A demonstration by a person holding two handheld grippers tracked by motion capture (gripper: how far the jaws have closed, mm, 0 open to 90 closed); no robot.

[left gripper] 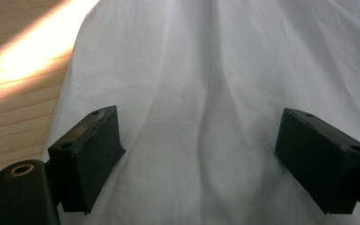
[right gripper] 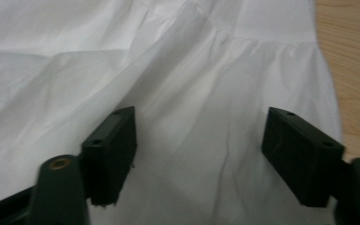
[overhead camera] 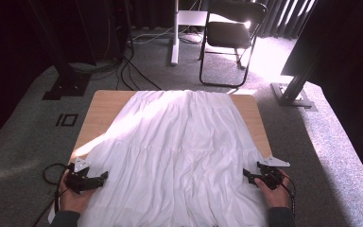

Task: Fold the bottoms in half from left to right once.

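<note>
White skirt [overhead camera: 179,146] lies spread flat under left claw [overhead camera: 105,176] and right claw [overhead camera: 246,174], both wide open, gripping nothing.

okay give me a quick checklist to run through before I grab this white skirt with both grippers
1. Left gripper jaws open: ok, wide apart over the cloth.
2. Right gripper jaws open: ok, wide apart as well.
3. Skirt spread flat on the table: ok, though soft wrinkles run along it.
4. Each gripper at its own side edge of the skirt: ok, left at the left edge, right at the right edge.
5. Cloth already between the pads: cannot tell; it lies under the jaws, none looks pinched.
6. Near hem on the table: cannot tell, it runs off the bottom of the high view.
</note>
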